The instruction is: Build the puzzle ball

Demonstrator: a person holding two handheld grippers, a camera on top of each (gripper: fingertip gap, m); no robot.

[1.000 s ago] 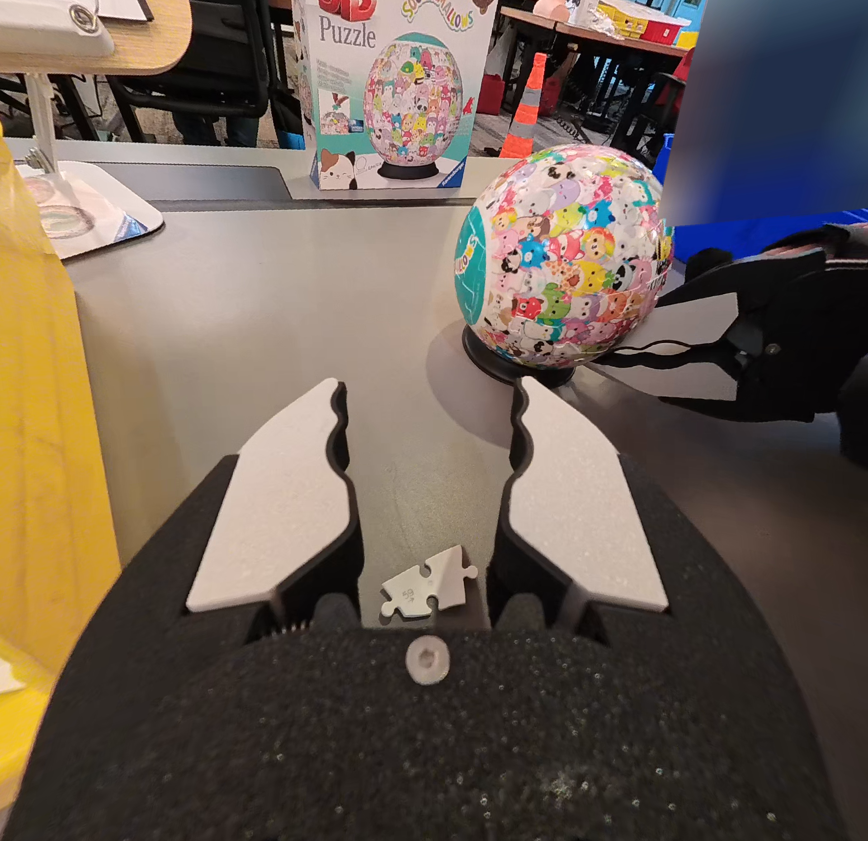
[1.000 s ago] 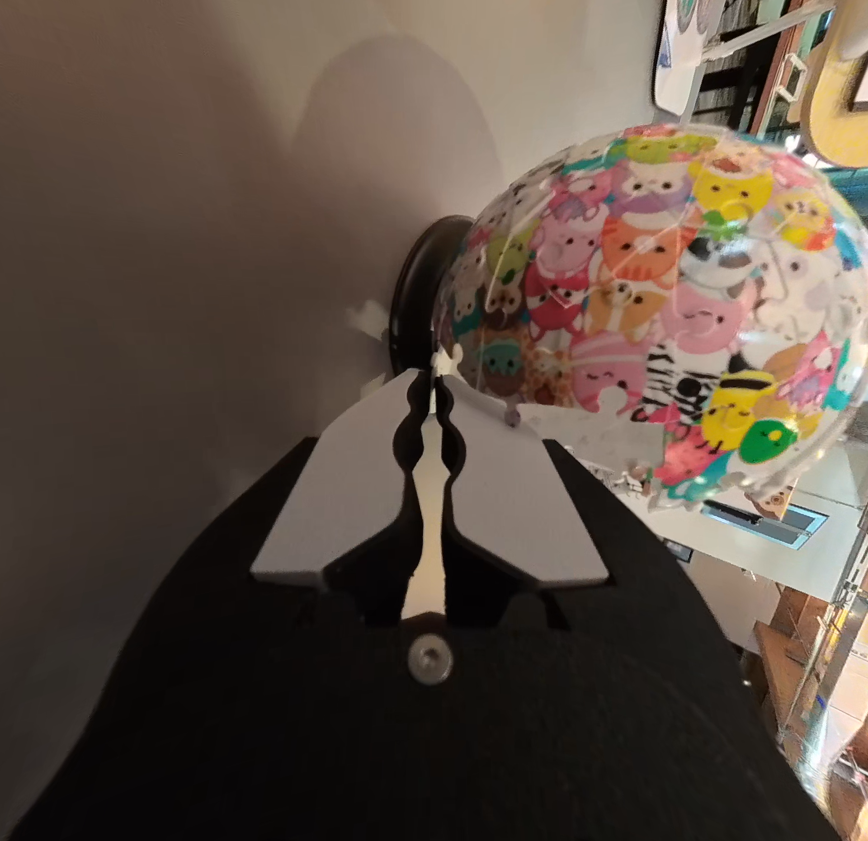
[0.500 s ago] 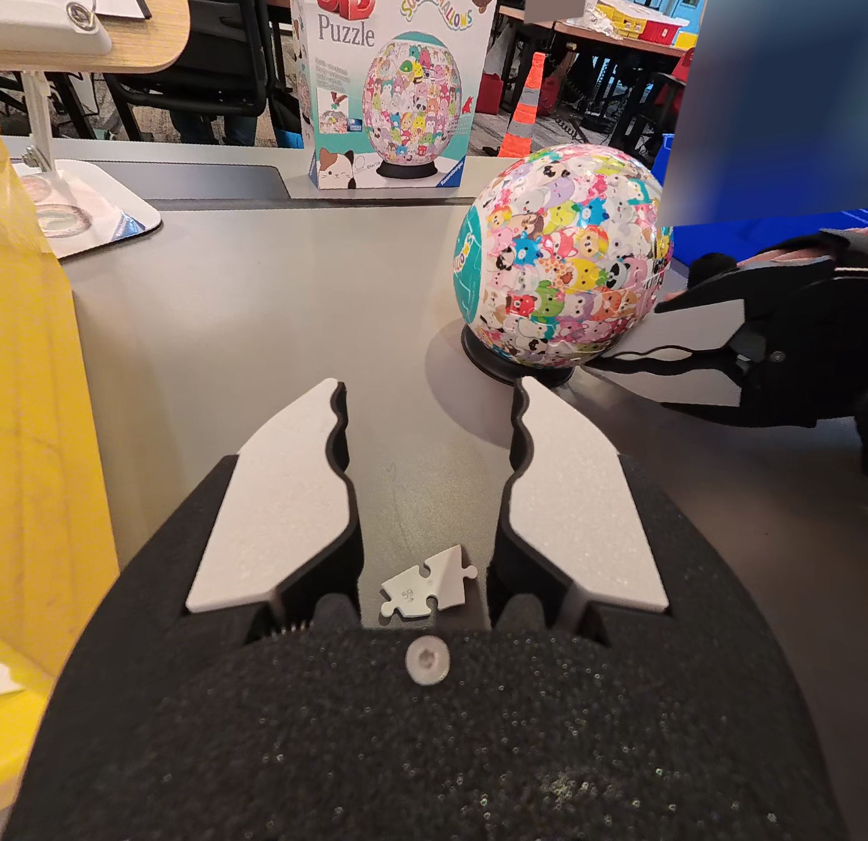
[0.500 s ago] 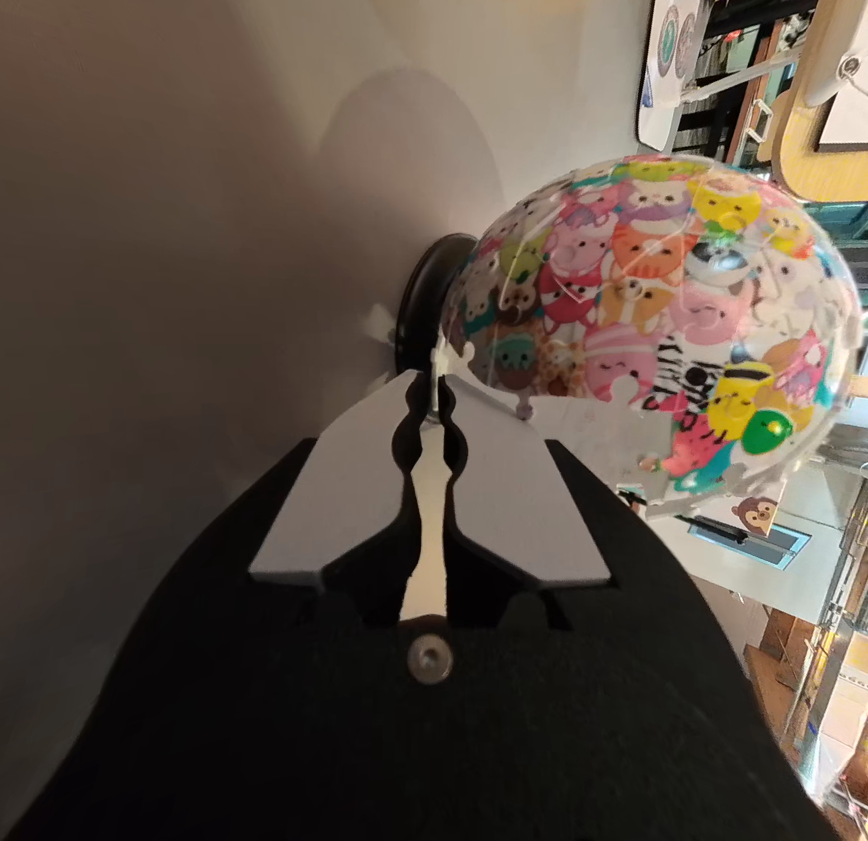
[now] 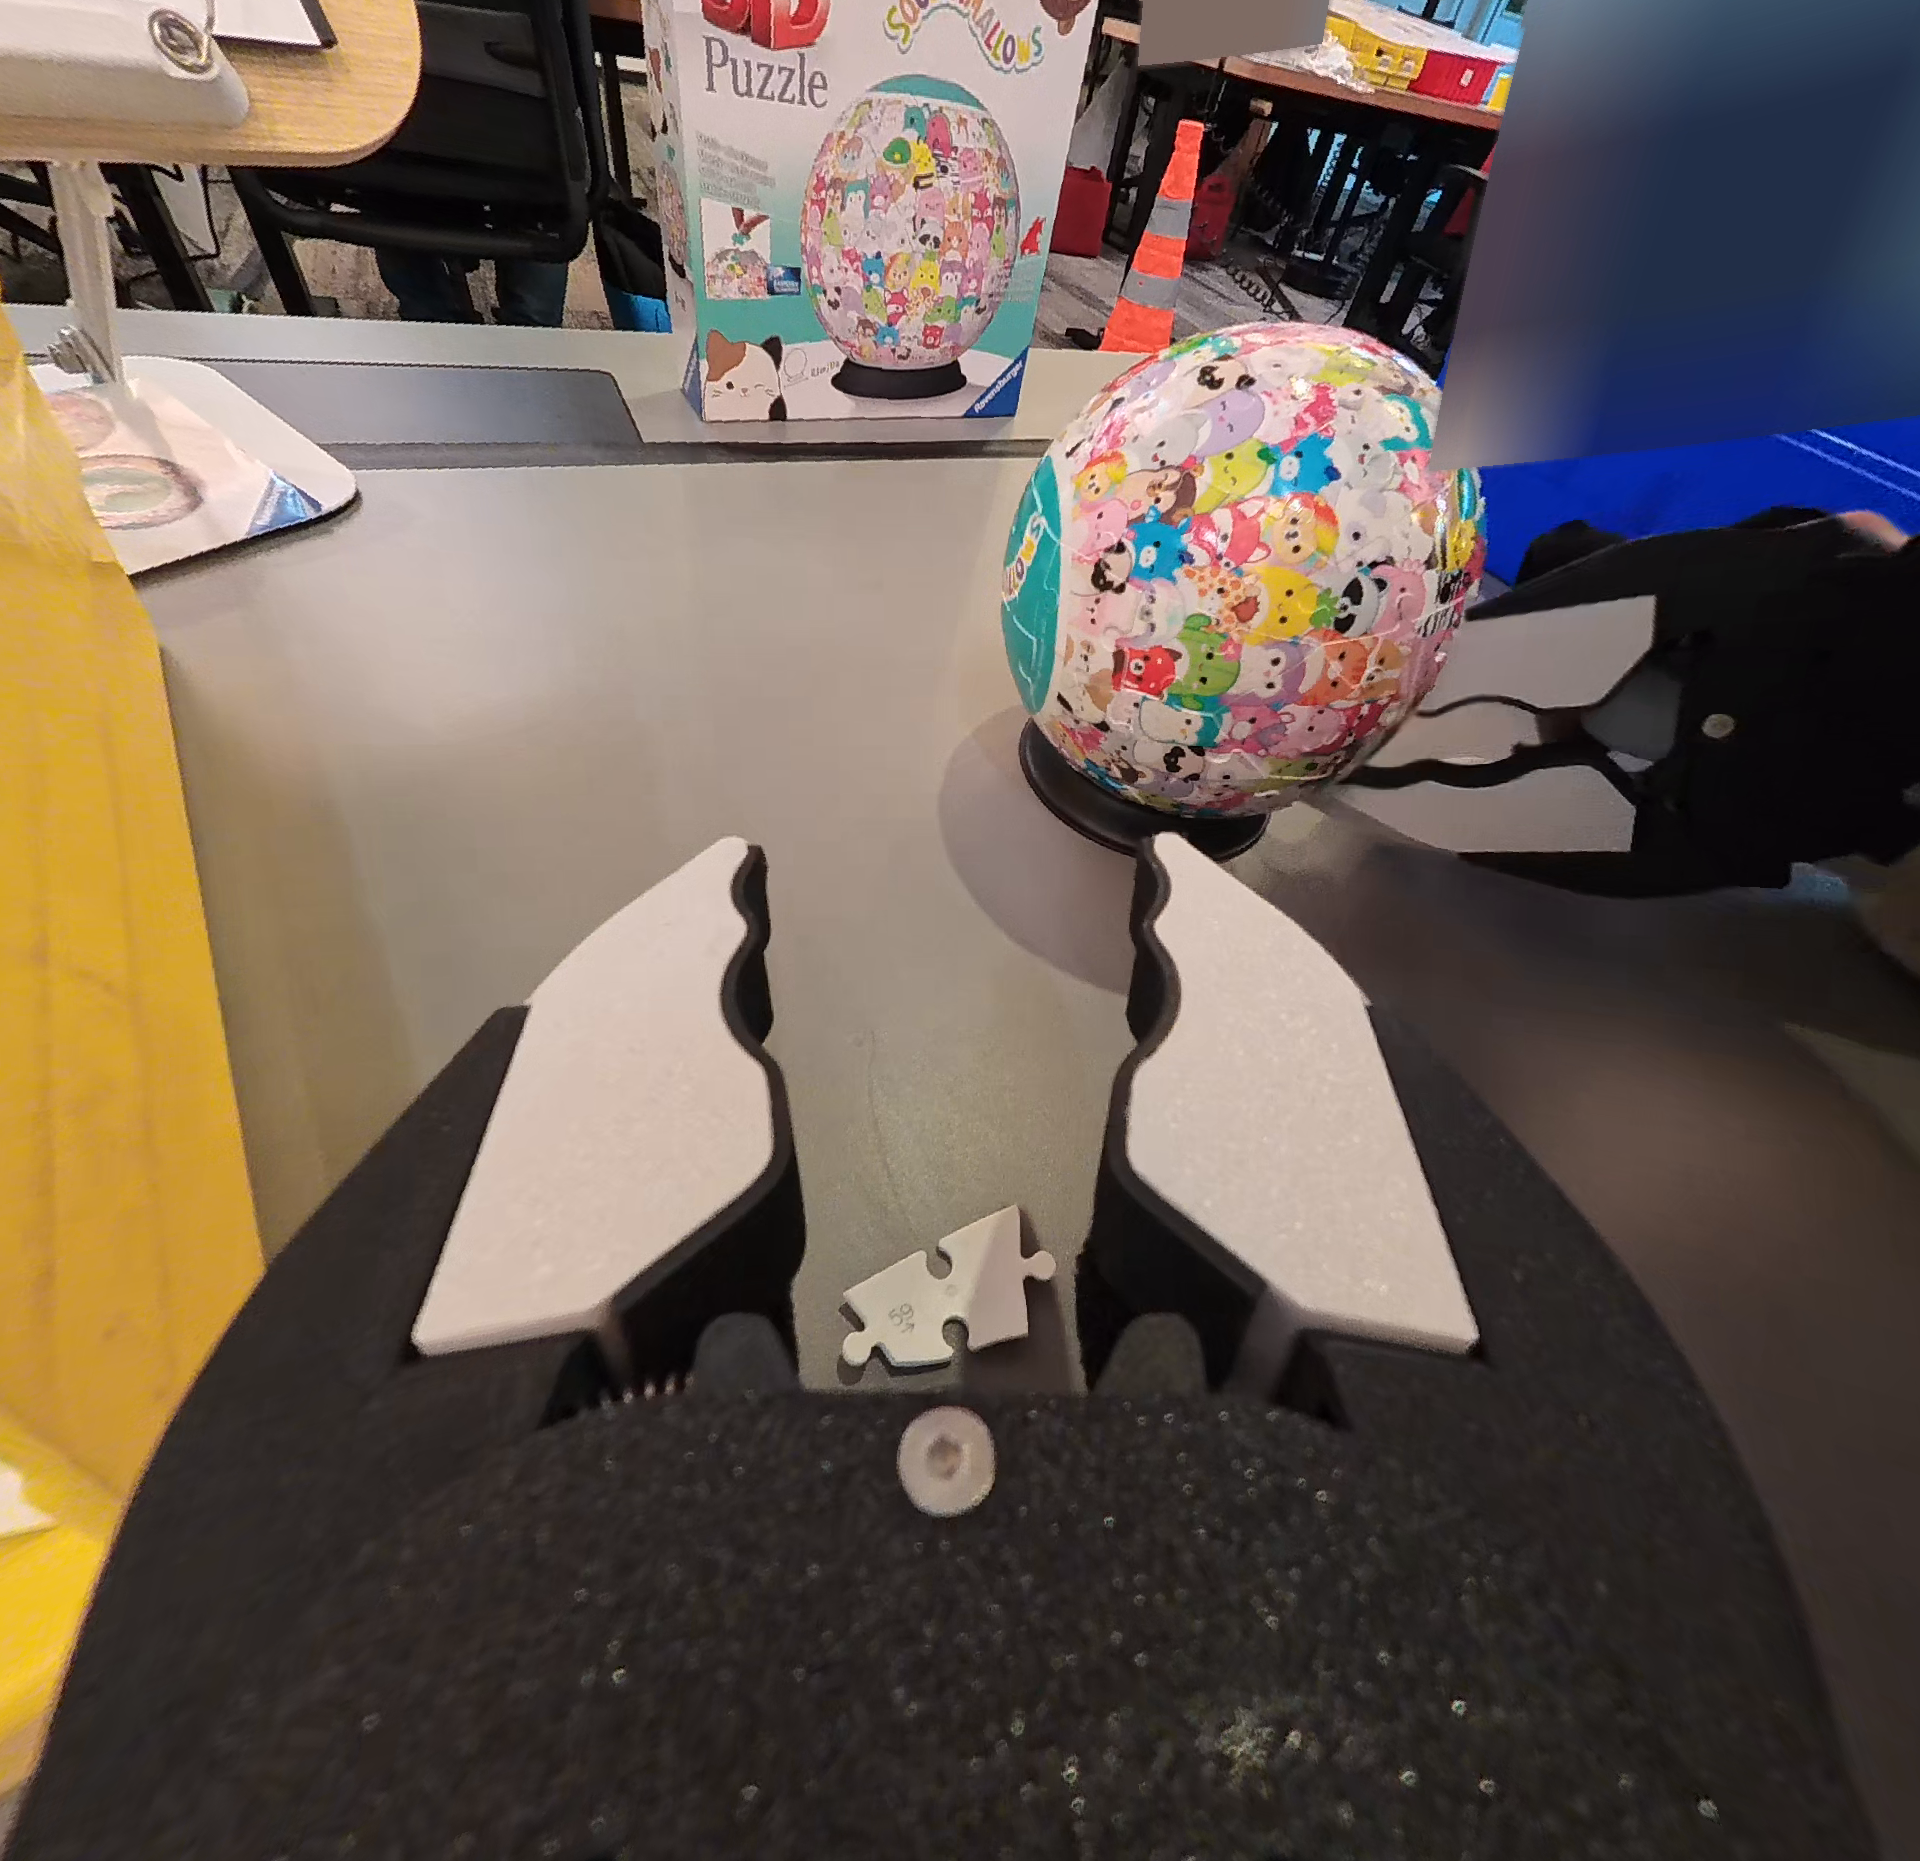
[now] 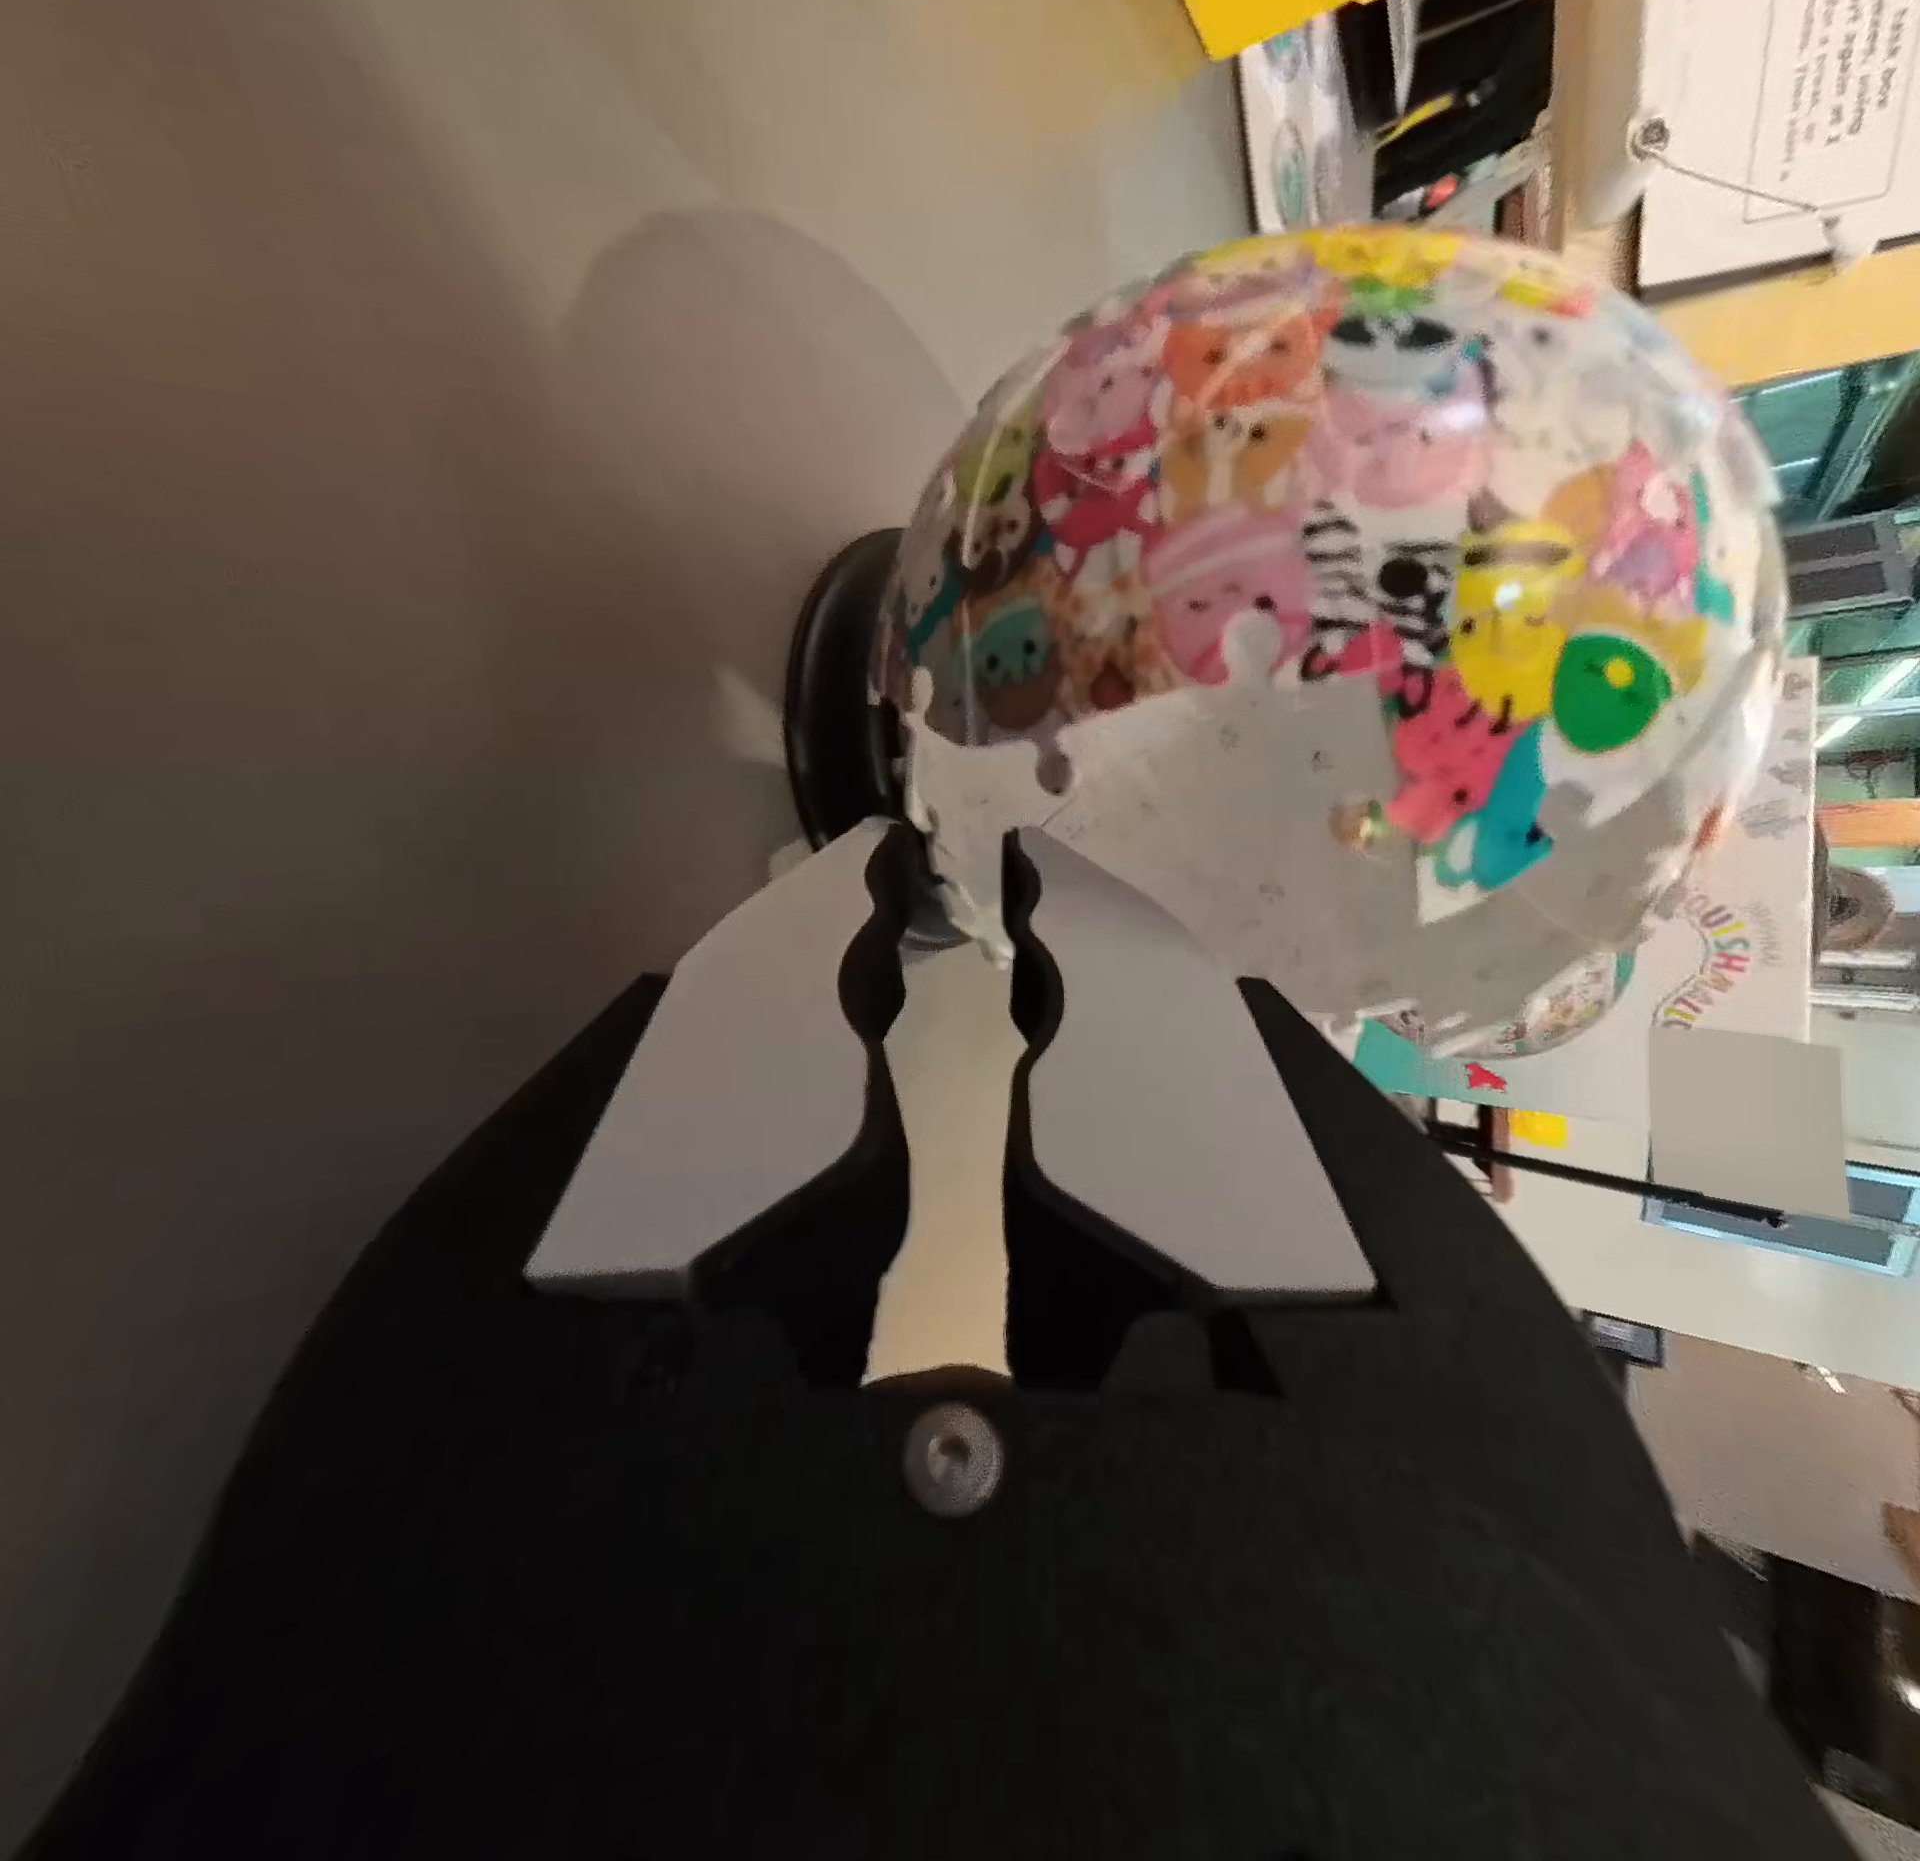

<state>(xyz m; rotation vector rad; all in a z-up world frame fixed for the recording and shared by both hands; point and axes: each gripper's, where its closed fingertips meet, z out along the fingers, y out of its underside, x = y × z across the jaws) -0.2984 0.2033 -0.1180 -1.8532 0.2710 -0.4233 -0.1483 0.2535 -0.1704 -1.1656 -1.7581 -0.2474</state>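
The colourful puzzle ball sits on a black stand on the grey table. My left gripper is open and empty, low over the table in front of the ball. A loose white piece lies face down between the bases of its fingers. My right gripper is at the ball's lower side, by a gap that shows the white inside. Its jaws stand slightly apart, with a white piece between the tips at the gap's edge. It also shows in the left wrist view.
The puzzle box stands at the table's far edge. A yellow object runs along the left side. A white base with a post is at the back left. An orange cone and chairs stand beyond the table.
My right gripper's jaws have parted from nearly shut on the white piece, and more of the ball's gap now shows. My left gripper and the loose piece have not moved.
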